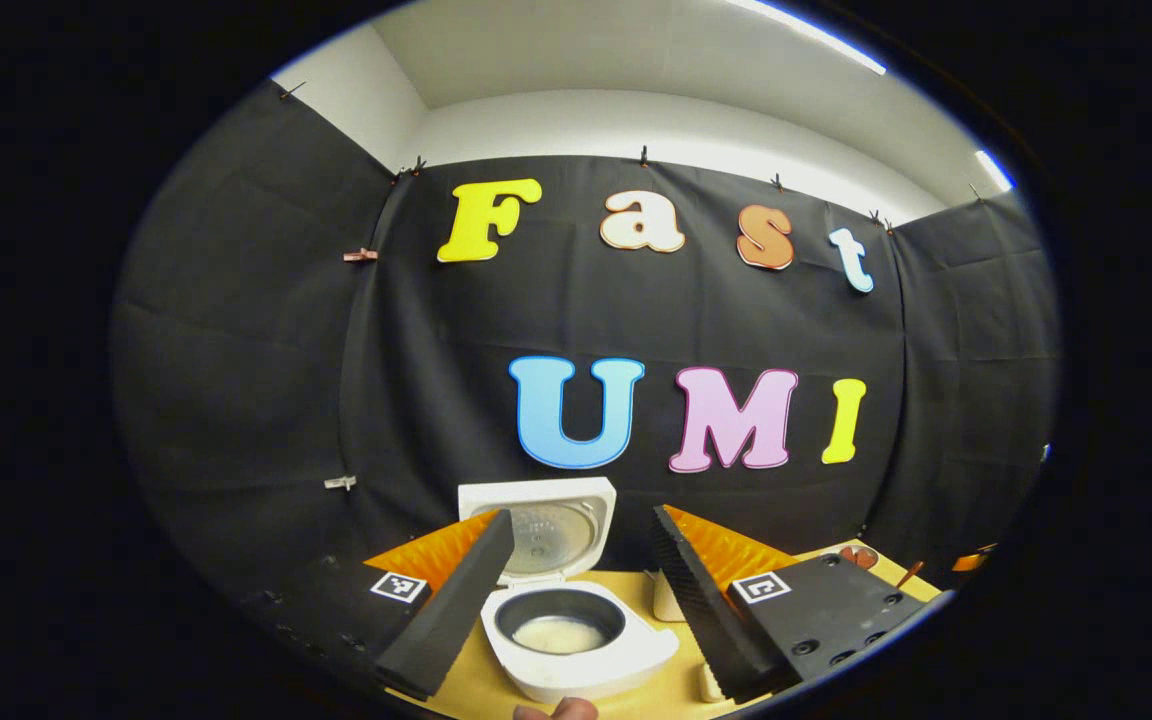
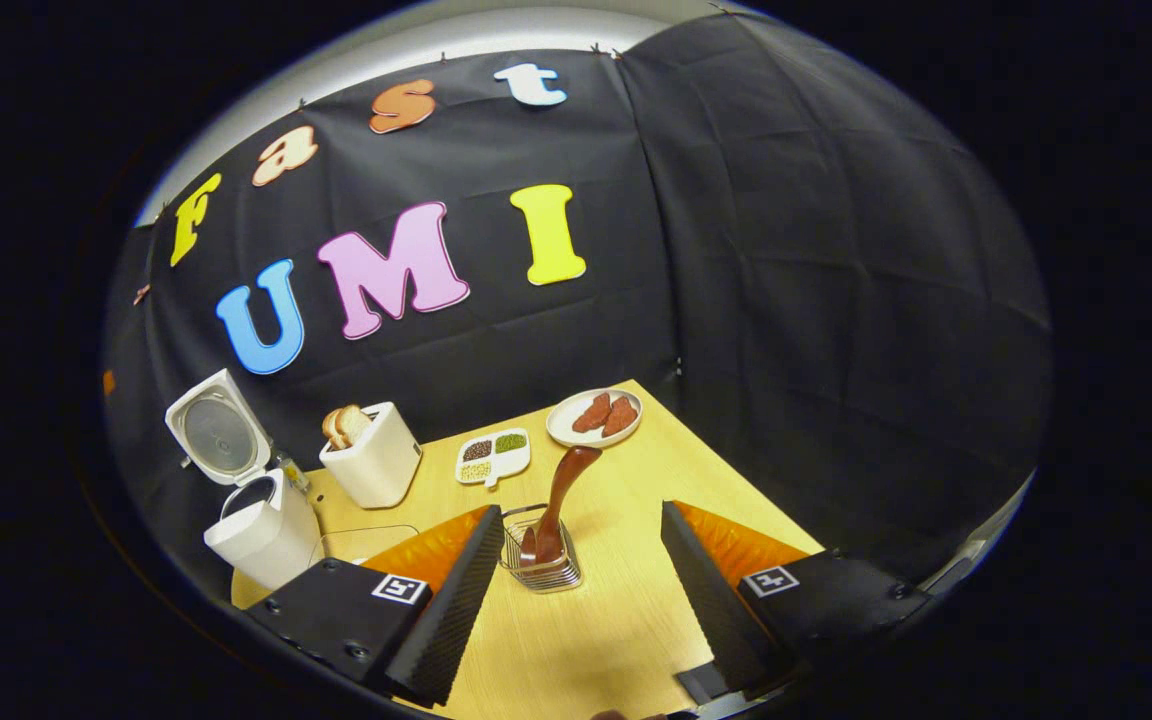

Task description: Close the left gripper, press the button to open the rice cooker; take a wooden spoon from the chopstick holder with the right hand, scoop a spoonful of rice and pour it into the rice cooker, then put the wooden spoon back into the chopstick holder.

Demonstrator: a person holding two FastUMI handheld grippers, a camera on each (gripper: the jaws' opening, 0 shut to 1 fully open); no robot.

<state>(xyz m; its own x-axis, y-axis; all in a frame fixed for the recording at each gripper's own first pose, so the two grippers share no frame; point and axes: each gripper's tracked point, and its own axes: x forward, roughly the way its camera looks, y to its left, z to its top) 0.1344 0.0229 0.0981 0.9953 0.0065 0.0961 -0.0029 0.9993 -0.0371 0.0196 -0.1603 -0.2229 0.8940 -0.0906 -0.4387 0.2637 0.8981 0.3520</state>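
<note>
Wooden spoon [image 2: 558, 500] between spread right claw [image 2: 576, 600]

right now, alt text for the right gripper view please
An open right gripper hovers over a wire chopstick holder holding a brown wooden spoon on a pale wooden table. Behind stand an open white rice cooker, a white toaster and a plate of sausage slices.

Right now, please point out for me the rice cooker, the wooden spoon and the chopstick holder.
rice cooker [image 1: 576, 672]: left gripper view, front rim of its white body.
wooden spoon [image 2: 564, 483]: right gripper view, middle of its handle.
chopstick holder [image 2: 548, 577]: right gripper view, lower front wires.
</note>
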